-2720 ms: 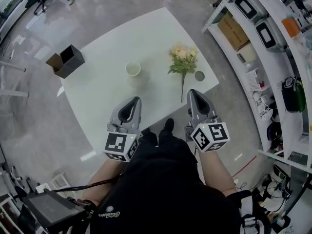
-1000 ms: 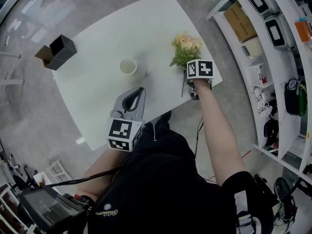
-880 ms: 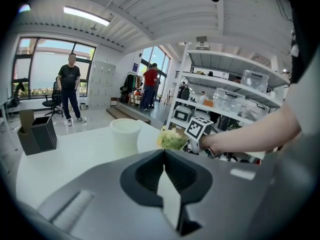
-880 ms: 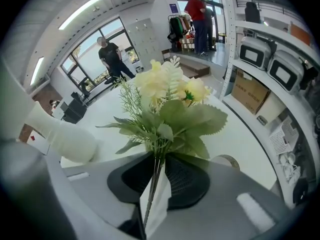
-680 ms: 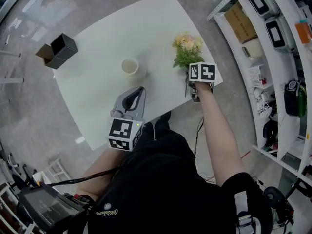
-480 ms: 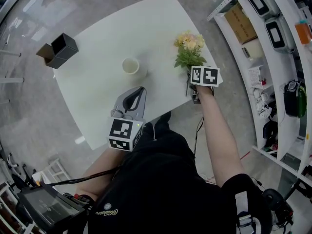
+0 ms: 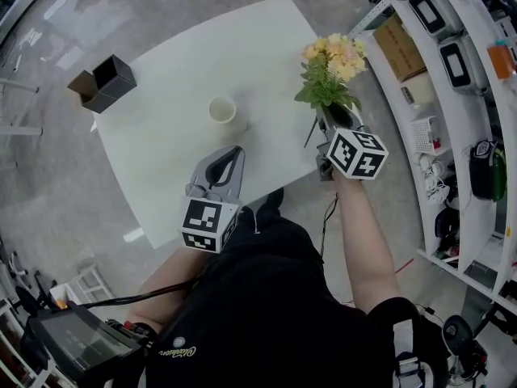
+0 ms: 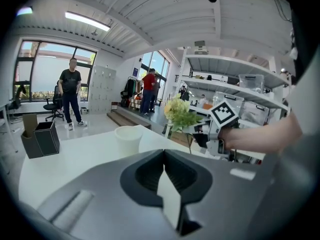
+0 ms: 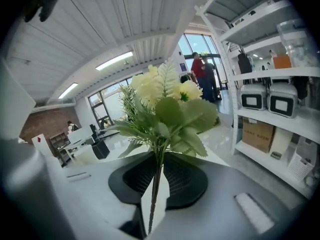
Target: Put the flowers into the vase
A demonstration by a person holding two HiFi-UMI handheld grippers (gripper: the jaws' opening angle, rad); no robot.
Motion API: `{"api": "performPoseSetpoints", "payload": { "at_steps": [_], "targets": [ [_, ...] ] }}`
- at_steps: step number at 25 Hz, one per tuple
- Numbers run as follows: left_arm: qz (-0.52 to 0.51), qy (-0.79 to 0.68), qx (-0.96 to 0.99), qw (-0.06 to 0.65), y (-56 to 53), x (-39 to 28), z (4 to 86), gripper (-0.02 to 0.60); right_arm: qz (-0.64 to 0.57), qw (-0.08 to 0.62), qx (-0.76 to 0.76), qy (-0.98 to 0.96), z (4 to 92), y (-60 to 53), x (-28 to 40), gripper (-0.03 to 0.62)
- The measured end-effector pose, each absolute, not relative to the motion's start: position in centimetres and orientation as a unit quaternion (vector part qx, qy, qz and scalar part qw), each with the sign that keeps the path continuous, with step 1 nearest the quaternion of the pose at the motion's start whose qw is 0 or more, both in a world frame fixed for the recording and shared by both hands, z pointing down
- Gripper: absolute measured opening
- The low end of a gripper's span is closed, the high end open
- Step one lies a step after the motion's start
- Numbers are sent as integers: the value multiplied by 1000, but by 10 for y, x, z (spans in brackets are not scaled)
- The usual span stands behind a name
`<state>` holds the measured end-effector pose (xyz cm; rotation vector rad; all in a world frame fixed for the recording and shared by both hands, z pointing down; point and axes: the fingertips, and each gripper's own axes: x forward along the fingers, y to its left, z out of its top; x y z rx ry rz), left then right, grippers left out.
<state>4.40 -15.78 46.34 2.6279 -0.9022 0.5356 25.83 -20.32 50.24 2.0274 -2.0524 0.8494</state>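
Observation:
A bunch of pale yellow flowers (image 7: 331,61) with green leaves is up off the white table (image 7: 161,148), and my right gripper (image 7: 326,111) is shut on its thin stem. In the right gripper view the stem runs down between the jaws (image 9: 158,159) and the blooms (image 9: 162,101) stand upright above them. The vase, a white cup (image 7: 222,110), stands near the table's middle, left of the flowers. My left gripper (image 7: 233,152) hovers over the near table edge, shut and holding nothing. In the left gripper view the vase (image 8: 128,138) is ahead, with the flowers (image 8: 180,115) to its right.
Two dark open boxes (image 7: 105,85) sit at the table's far left corner. Metal shelving (image 7: 452,71) with boxes and appliances stands close on the right. People (image 8: 71,96) stand far off across the hall.
My right gripper has risen with the flowers, lifting them off the table and tipping them from lying flat to nearly upright. The left gripper has stayed put.

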Motion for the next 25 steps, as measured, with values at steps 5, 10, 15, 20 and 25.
{"api": "performPoseSetpoints", "payload": {
  "at_steps": [5,10,15,20,25],
  "targets": [
    [177,-329,915,151,-157,35,456,8,180,14,664,-726,426,-203,231,51],
    [166,-350,911,145,-158,24,445,8,94,-23,639,-763,367,-196,191,51],
    [151,-379,903,137,-164,8,431,8,72,-38,610,-788,346,-196,156,51],
    [141,-400,896,131,-166,-3,422,8,51,-58,588,-805,320,-202,140,51],
    [136,-418,889,129,-166,-13,417,8,12,-73,564,-822,294,-213,117,51]
  ]
}}
